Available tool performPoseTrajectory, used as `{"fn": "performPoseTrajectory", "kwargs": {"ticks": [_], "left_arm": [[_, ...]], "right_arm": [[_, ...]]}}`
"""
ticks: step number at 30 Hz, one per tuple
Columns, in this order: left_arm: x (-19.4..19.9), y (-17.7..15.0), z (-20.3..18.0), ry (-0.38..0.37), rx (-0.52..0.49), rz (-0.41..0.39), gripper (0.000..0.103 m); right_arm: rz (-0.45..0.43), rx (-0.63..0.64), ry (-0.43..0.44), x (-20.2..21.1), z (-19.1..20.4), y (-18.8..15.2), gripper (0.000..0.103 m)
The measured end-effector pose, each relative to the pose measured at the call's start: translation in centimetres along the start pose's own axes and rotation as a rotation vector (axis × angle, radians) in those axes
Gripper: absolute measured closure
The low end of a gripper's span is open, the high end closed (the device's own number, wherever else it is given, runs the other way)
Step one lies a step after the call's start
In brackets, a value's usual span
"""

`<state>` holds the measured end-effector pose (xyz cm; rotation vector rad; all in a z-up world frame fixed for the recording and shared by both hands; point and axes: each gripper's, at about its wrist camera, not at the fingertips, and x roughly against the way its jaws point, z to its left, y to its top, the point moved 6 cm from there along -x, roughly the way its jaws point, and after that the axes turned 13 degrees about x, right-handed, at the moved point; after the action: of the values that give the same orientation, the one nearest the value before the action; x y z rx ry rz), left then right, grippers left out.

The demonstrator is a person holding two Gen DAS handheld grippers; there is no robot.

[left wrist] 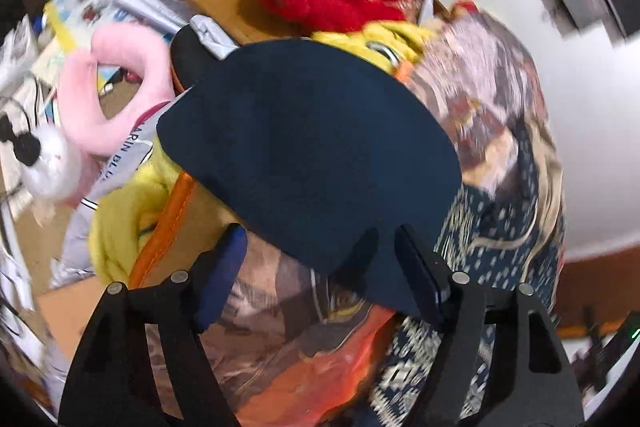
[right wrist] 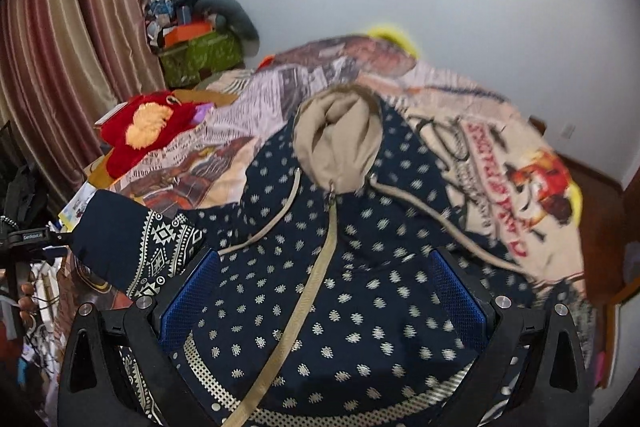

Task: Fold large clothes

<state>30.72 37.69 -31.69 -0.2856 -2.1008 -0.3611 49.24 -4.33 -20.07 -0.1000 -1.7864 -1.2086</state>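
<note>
The right gripper (right wrist: 324,295) stands wide apart over the navy hoodie (right wrist: 352,267), gripping nothing; the left gripper (left wrist: 316,267) is parted, its sleeve cuff (left wrist: 308,155) between the fingers, unpinched; the hoodie lies lengthwise on the printed bedspread (right wrist: 500,163), hood (right wrist: 340,139) pointing towards the wall.

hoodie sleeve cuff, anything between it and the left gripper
Nothing visible. The navy sleeve cuff already lies between the open fingers of the left gripper, with only the printed bedspread beneath it.
</note>
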Motion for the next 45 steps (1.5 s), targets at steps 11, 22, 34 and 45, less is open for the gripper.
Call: {"fn": "performPoseTrajectory", "kwargs": {"ticks": [11,22,34,45], "left_arm": [[1.1,1.6,-2.1,0.102,-0.103,-0.131,0.096],[5.4,-4.1,-15.1,0.036,-0.522,-0.301,0.100],[5.3,-17.9,-31.2,-0.228,-0.831,-0.179,0.100],[-2.6,-29.2,-35.4,-0.218,-0.967,0.063,0.101]], "right_arm": [[0.058,-0.008,0.057,-2.5,-0.4,-1.2,0.000],[0.073,-0.002,0.086,-1.0,-0.4,-1.3,0.000],[0.035,0.054,0.029,3.7,-2.1,-2.3,0.000],[0.093,0.007,-0.016,5.5,-7.1,-7.2,0.000]]}}
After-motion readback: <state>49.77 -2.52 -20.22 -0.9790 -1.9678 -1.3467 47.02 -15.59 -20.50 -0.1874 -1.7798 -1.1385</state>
